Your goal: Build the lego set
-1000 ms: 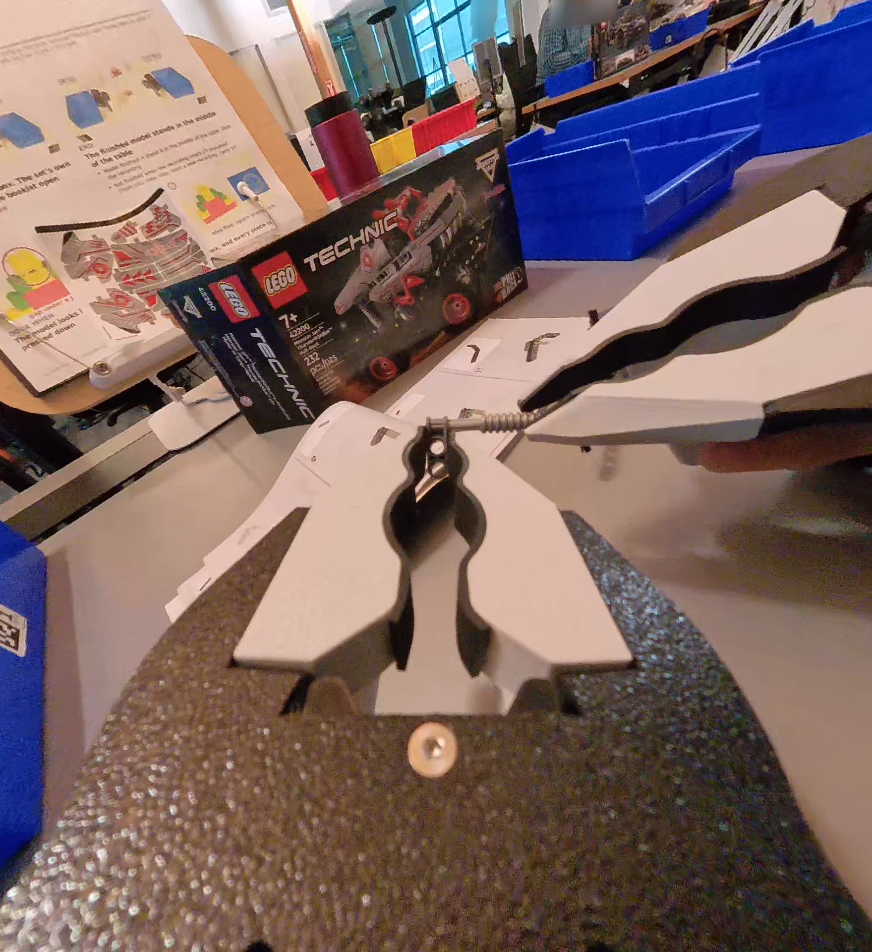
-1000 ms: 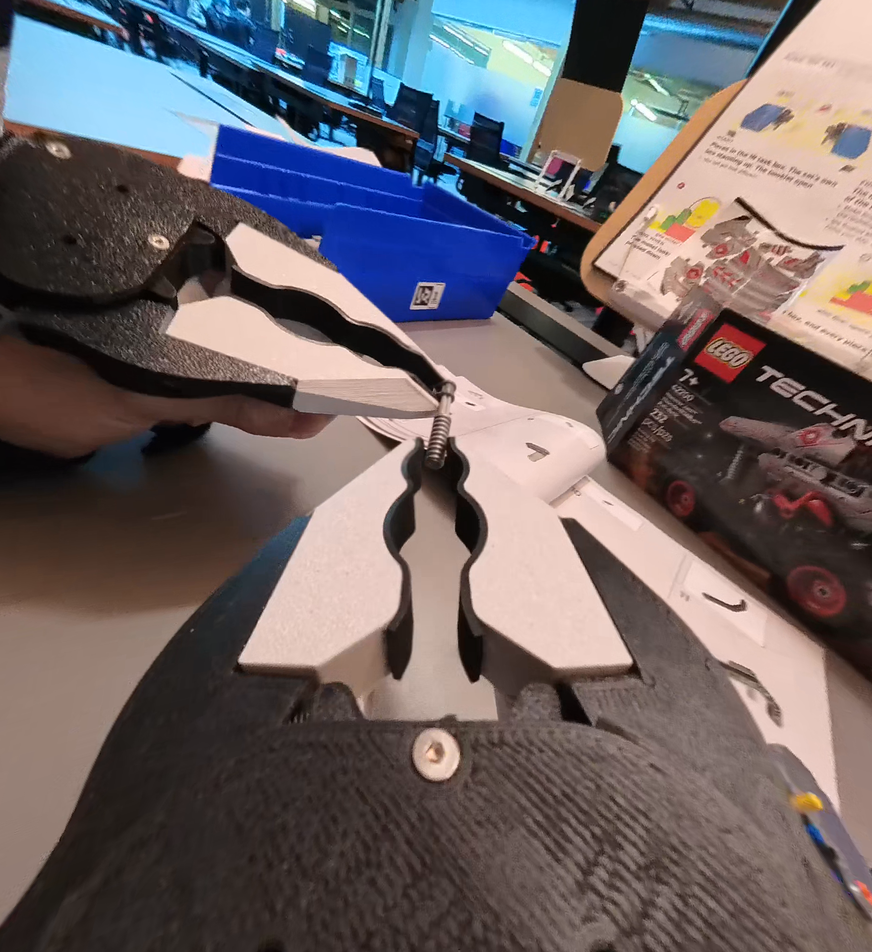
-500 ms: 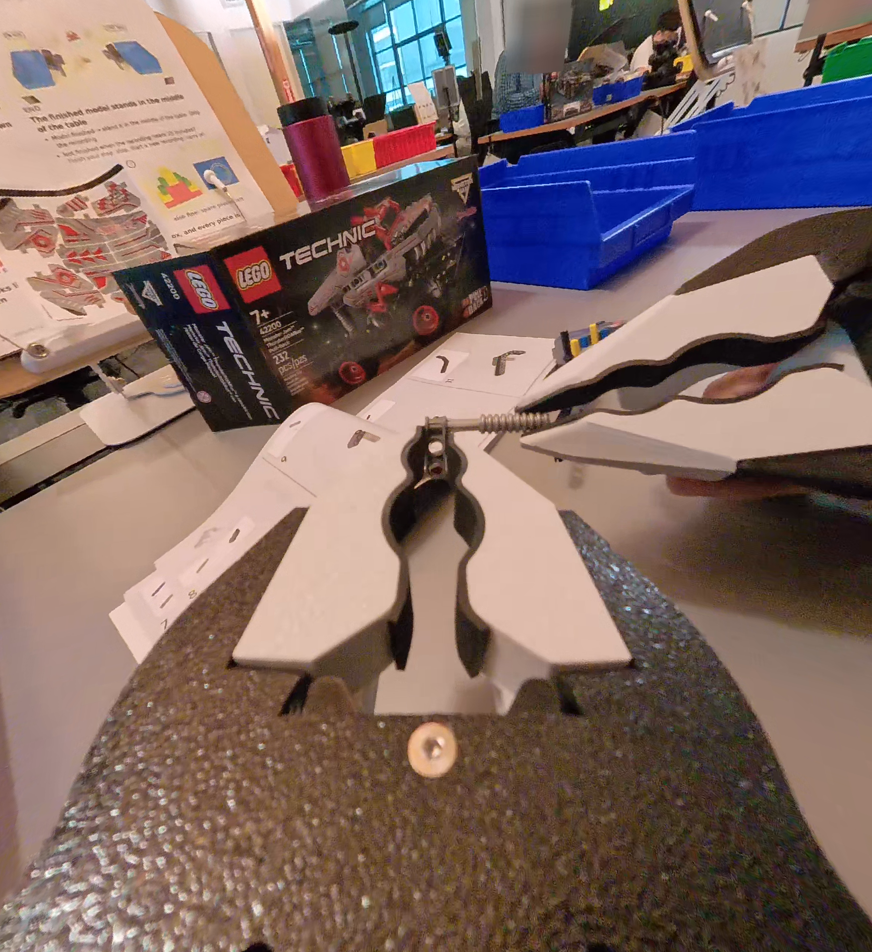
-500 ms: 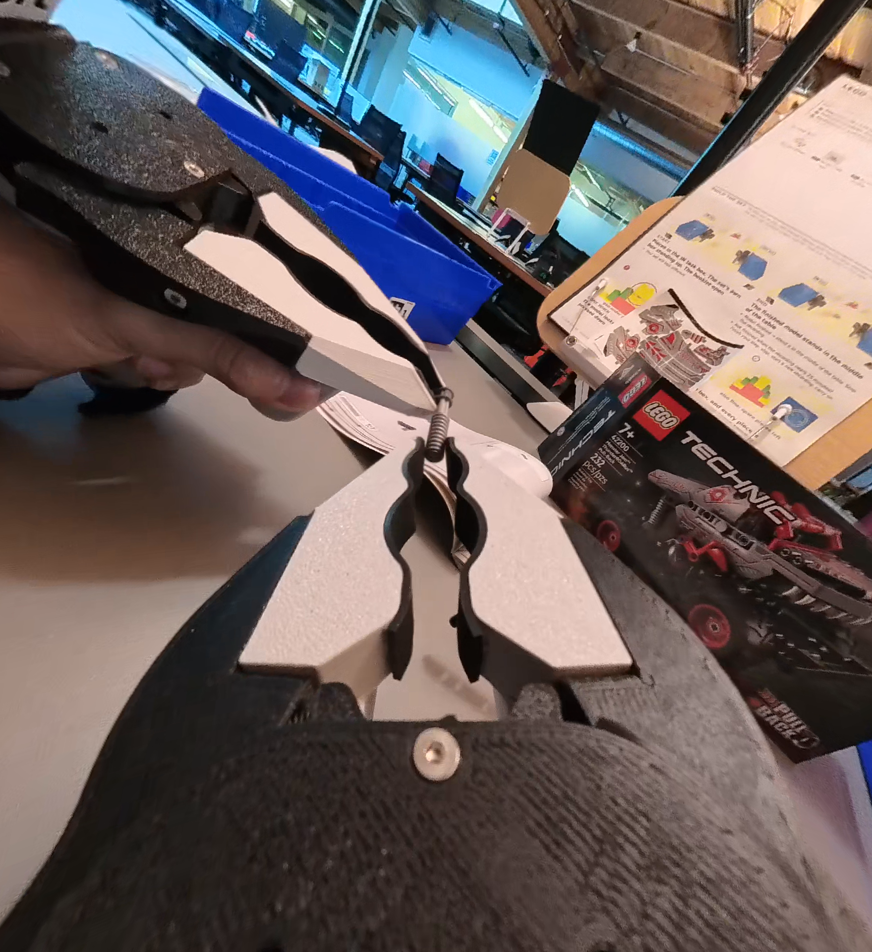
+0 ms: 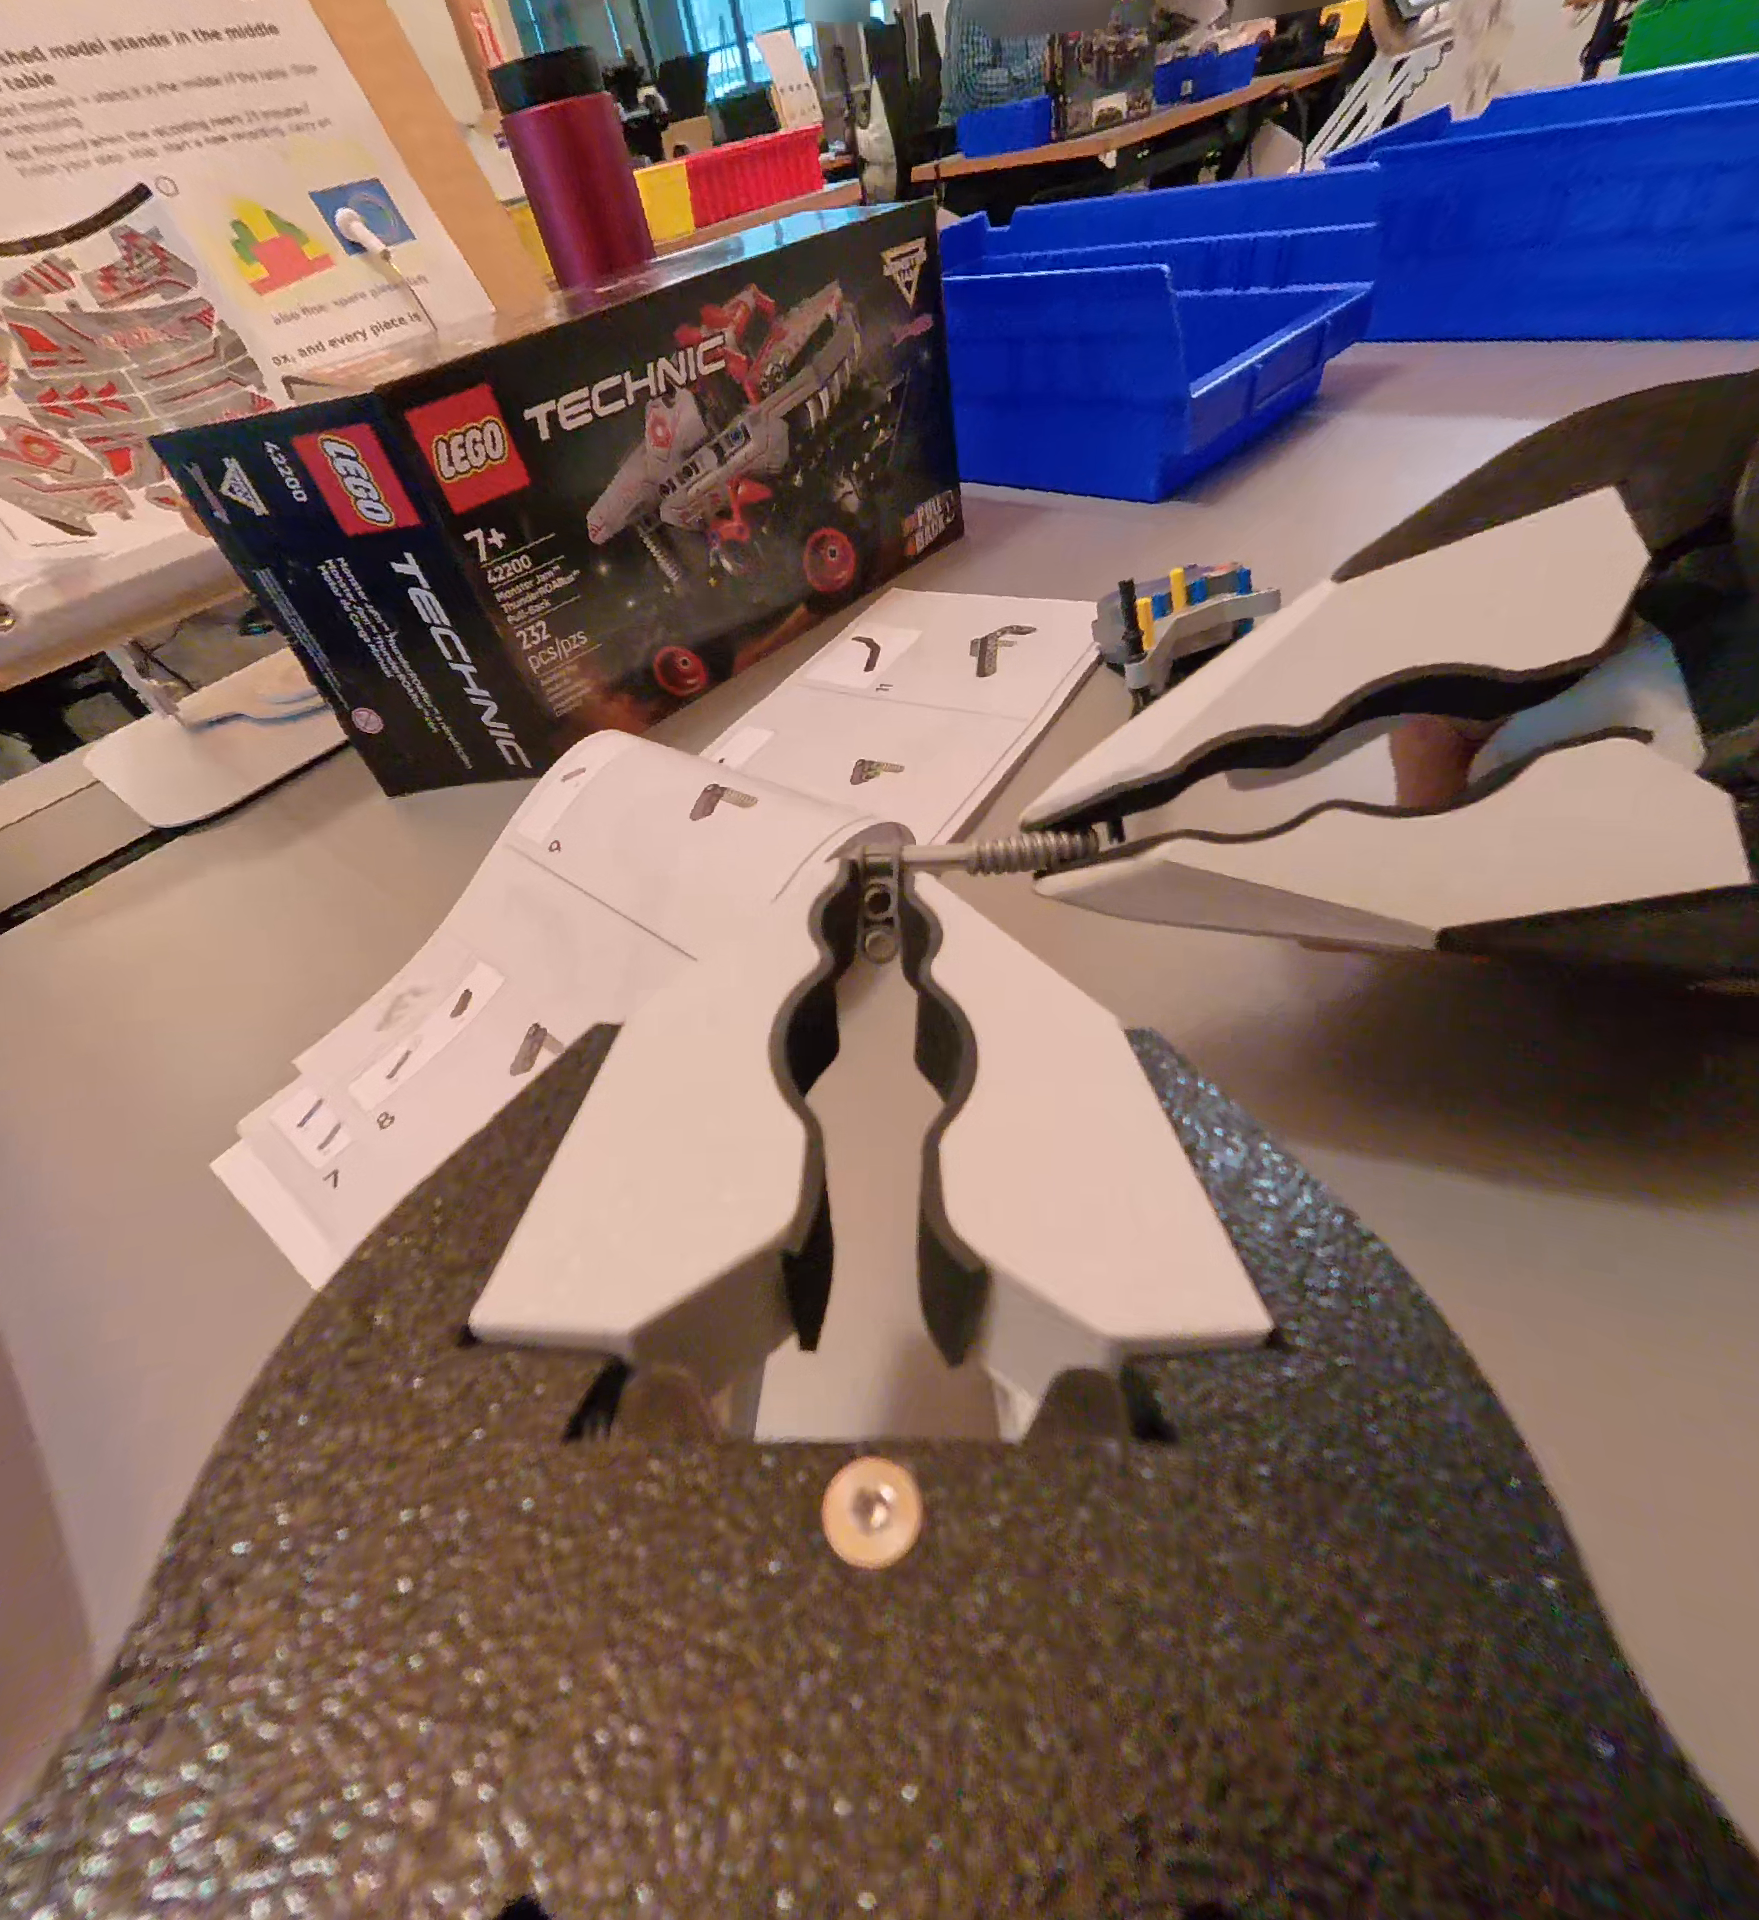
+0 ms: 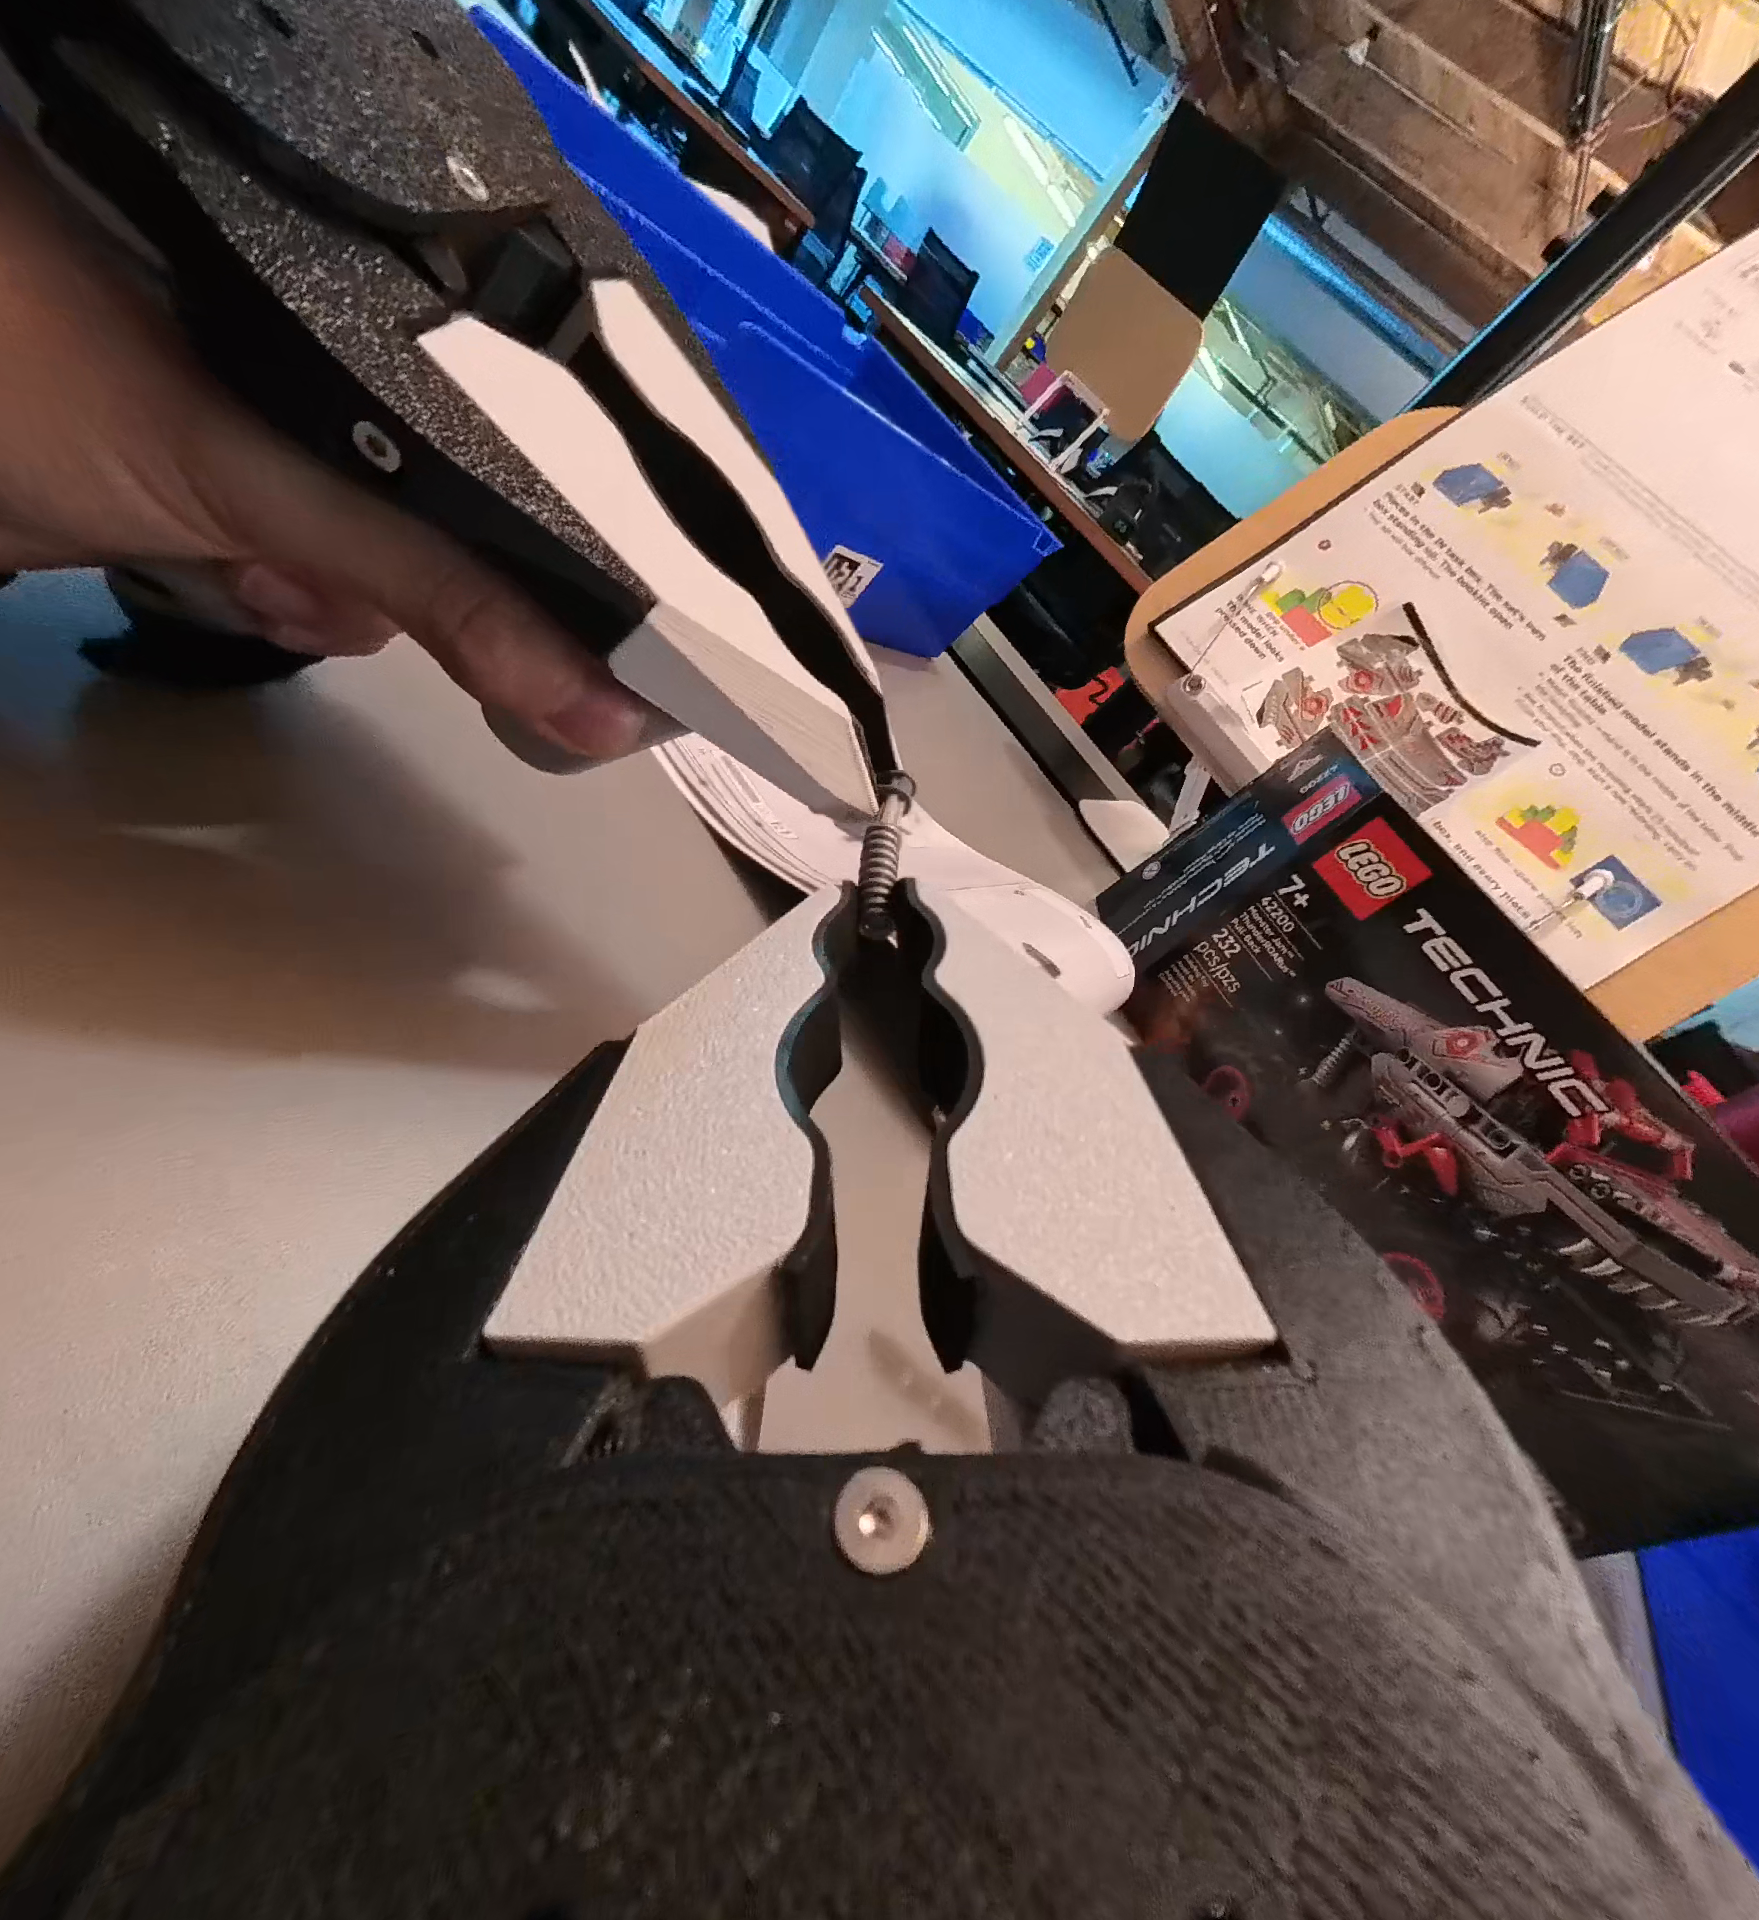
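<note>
A small dark grey beam (image 5: 877, 914) with holes sits pinched at the very tip of the left gripper (image 5: 877, 883), whose fingers are clenched on it. A thin metal spring on a rod (image 5: 1020, 852) runs sideways from that beam to the right gripper (image 5: 1072, 847), which comes in from the right and is clenched on the spring's far end. In the right wrist view the same spring (image 6: 880, 852) rises from between the right gripper's (image 6: 880, 914) tips up to the tip of the left gripper (image 6: 870, 790), and a person's hand (image 6: 335, 582) holds that tool from below. Both tools are raised over the grey counter (image 5: 231, 966).

Just beyond the left gripper's tips lies an open instruction booklet (image 5: 750, 831) with a curled page. Past it, to the right, a small partly built model (image 5: 1176, 613) with yellow and blue pieces rests on the counter. Further ahead stands the dark set box (image 5: 646, 499), with a maroon cup (image 5: 574, 177) behind it and blue bins (image 5: 1166, 353) to the right. A board with printed sheets (image 5: 106, 239) leans at the far left.
</note>
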`<state>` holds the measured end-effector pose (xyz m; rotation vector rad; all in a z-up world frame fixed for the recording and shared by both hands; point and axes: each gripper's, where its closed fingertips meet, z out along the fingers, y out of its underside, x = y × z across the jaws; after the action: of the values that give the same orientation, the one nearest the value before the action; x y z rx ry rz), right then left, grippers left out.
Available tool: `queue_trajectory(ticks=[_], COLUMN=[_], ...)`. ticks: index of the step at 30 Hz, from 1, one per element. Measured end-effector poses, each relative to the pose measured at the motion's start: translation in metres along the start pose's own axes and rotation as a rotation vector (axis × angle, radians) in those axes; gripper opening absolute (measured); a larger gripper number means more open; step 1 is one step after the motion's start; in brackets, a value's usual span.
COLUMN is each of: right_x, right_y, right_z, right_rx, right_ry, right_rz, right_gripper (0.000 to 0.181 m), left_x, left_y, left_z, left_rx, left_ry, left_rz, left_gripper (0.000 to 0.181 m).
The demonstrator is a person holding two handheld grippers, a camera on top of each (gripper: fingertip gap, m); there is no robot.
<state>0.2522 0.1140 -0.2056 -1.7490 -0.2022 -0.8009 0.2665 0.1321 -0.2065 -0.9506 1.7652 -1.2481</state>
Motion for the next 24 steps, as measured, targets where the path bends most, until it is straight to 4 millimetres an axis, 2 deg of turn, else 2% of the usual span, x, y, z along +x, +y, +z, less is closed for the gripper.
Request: queue_trajectory(ticks=[6,12,18,20,24], right_x=[0.0,0.0,0.008,0.007,0.013], right_y=[-0.005,-0.003,-0.005,-0.003,-0.008], right_z=[0.002,0.003,0.0,0.002,-0.004], right_rx=[0.016,0.006,0.031,0.014,0.062], right_ry=[0.007,0.005,0.026,0.029,0.039], right_rz=[0.022,0.047,0.1,0.096,0.132], right_gripper=[0.004,0.004,0.004,0.004,0.004], left_x=[-0.003,-0.004,0.001,0.009,0.001], left_y=[-0.003,-0.005,-0.018,-0.023,-0.024], left_z=[-0.004,-0.005,-0.004,-0.004,-0.002], left_rx=[0.024,0.032,0.103,0.134,0.106], left_ry=[-0.021,-0.06,-0.042,-0.01,-0.13], left_rz=[-0.022,0.033,0.026,0.038,0.135], left_gripper=[0.005,0.005,0.005,0.005,0.005])
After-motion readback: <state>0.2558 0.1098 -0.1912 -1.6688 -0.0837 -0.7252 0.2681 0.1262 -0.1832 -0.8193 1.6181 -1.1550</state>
